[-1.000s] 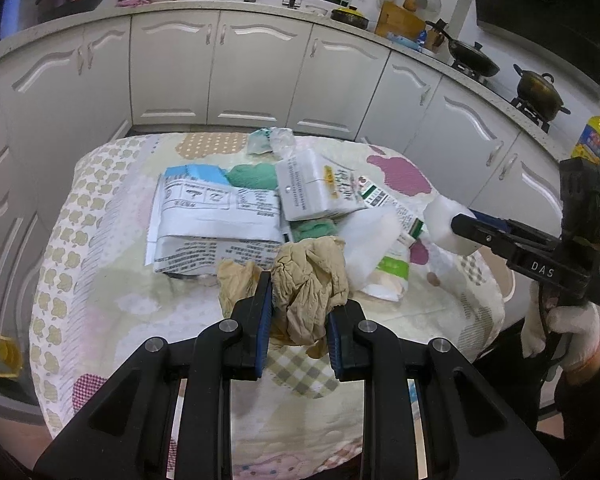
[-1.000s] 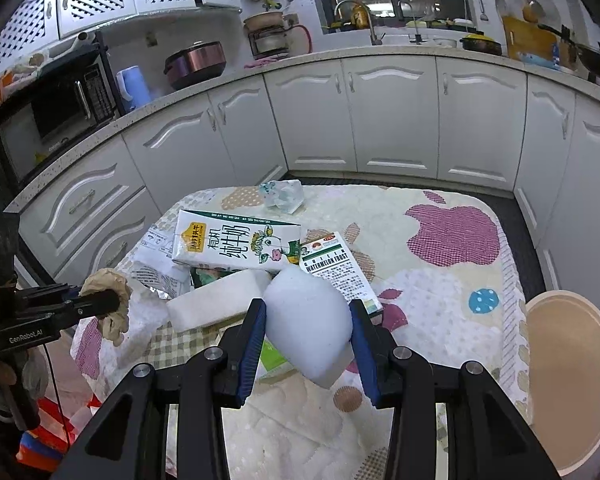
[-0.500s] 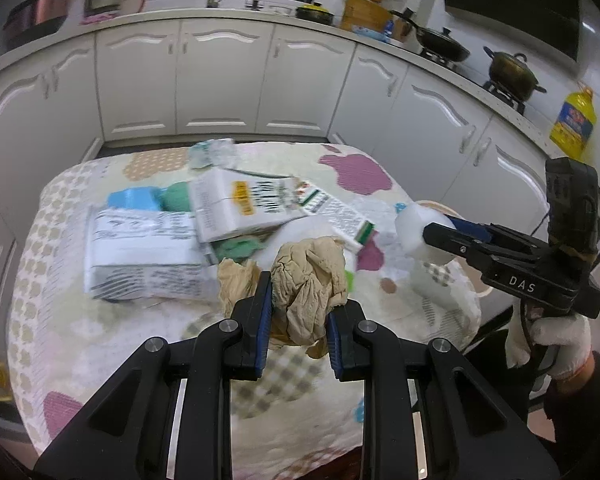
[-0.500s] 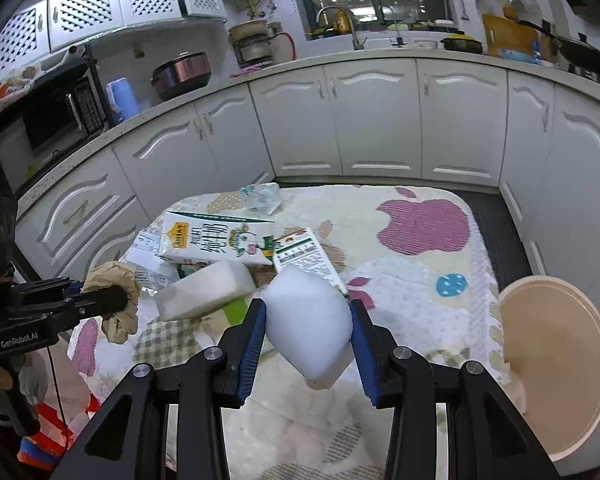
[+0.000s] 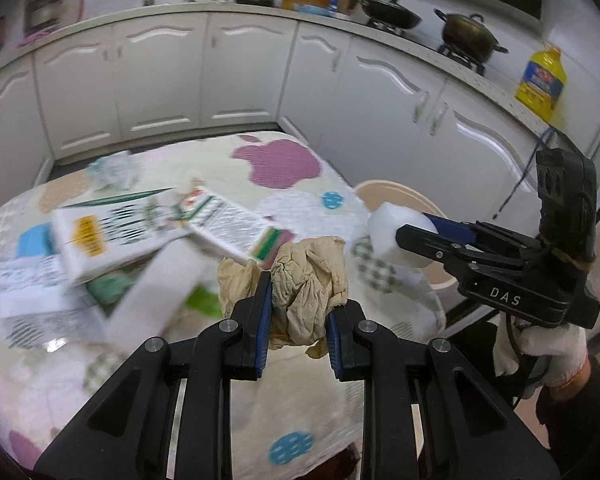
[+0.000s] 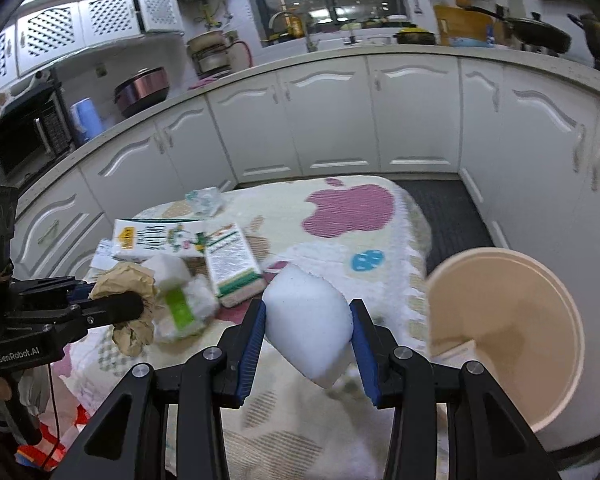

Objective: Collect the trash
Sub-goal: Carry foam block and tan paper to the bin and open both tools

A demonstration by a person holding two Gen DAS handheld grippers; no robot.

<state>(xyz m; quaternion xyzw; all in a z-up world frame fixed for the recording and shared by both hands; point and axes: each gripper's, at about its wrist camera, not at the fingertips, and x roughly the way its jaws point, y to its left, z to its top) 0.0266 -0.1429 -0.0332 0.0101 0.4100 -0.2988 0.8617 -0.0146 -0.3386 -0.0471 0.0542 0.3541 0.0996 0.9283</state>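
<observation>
My left gripper is shut on a crumpled brown paper wad, held above the table's near edge; in the right wrist view that wad shows at the far left. A white foam block sits pinched in my right gripper, over the table's right edge. In the left wrist view the same block hangs in front of a beige bin. The bin stands on the floor right of the table, its mouth open and its inside bare.
On the patterned tablecloth lie a milk carton, a green-and-white box, a white foam bar, printed paper and a crumpled plastic wrap. White kitchen cabinets curve around behind. A gloved hand holds the right gripper.
Both grippers have swung rightward with their loads. The beige bin has come fully into the right wrist view and into sight behind the foam block in the left wrist view.
</observation>
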